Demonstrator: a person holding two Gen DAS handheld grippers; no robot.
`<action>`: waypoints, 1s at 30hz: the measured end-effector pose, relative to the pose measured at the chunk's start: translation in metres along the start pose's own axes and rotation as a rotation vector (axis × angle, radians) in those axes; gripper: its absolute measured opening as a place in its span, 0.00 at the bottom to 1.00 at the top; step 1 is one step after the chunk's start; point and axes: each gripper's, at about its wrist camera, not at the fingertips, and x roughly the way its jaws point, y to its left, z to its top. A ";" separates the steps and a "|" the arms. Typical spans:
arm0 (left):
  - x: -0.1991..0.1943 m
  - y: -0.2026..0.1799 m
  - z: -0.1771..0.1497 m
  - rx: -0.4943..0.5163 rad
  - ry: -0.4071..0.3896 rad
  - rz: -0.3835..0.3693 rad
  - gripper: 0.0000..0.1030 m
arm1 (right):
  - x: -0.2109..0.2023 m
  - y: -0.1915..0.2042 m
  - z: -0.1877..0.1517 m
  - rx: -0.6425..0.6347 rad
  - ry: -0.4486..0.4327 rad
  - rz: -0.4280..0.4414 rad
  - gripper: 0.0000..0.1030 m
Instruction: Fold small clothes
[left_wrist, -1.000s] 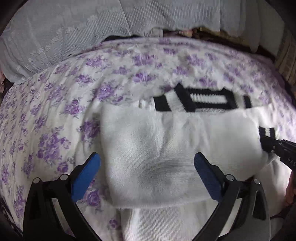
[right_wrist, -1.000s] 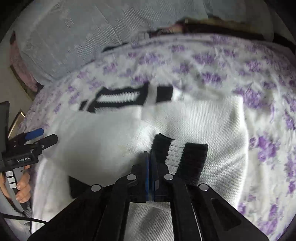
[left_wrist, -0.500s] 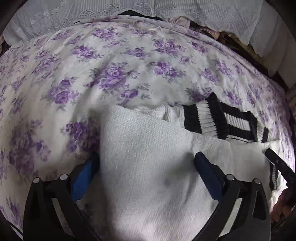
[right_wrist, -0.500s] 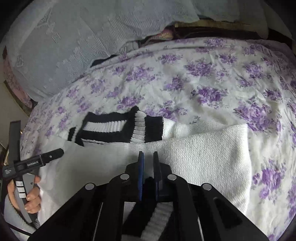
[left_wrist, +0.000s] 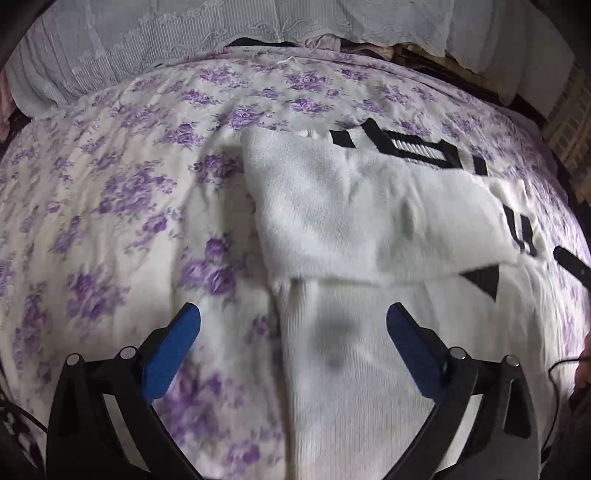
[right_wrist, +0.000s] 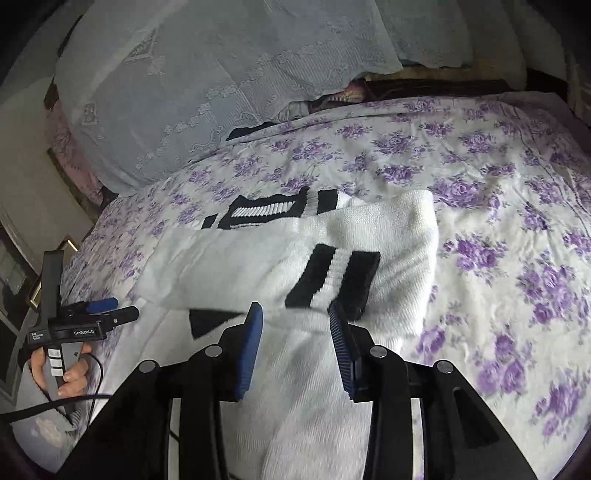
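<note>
A white knit sweater (left_wrist: 351, 206) with a black-and-white striped collar (left_wrist: 406, 147) lies on the floral bedspread (left_wrist: 110, 221). Its sleeves are folded across the chest. The striped cuff (right_wrist: 332, 277) of the top sleeve rests on the body, just past my right gripper (right_wrist: 294, 308). That gripper's jaws are opening, and only the sweater's flat body lies under the gap. My left gripper (left_wrist: 292, 312) hangs open over the sweater's lower left edge, holding nothing. It also shows in the right wrist view as the left gripper (right_wrist: 110, 310), held in a hand (right_wrist: 62, 369).
Pale lace pillows (right_wrist: 221, 74) line the head of the bed, with dark clothes (right_wrist: 406, 85) behind them. A cable (right_wrist: 74, 398) trails from the left hand. The bedspread (right_wrist: 498, 221) stretches to the right of the sweater.
The right gripper was shut on the striped cuff, then let it go onto the sweater, opened and drew back. The left gripper pushed forward over the sweater, then pulled back, staying open.
</note>
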 end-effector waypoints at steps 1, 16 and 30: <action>-0.008 -0.002 -0.012 0.020 0.004 -0.007 0.95 | -0.010 0.002 -0.011 -0.003 0.007 0.004 0.38; -0.102 -0.006 -0.127 0.074 -0.047 -0.086 0.96 | -0.166 0.021 -0.099 -0.085 -0.172 0.105 0.50; -0.183 0.051 -0.172 -0.131 -0.135 -0.156 0.96 | -0.178 -0.031 -0.159 0.050 0.037 0.318 0.60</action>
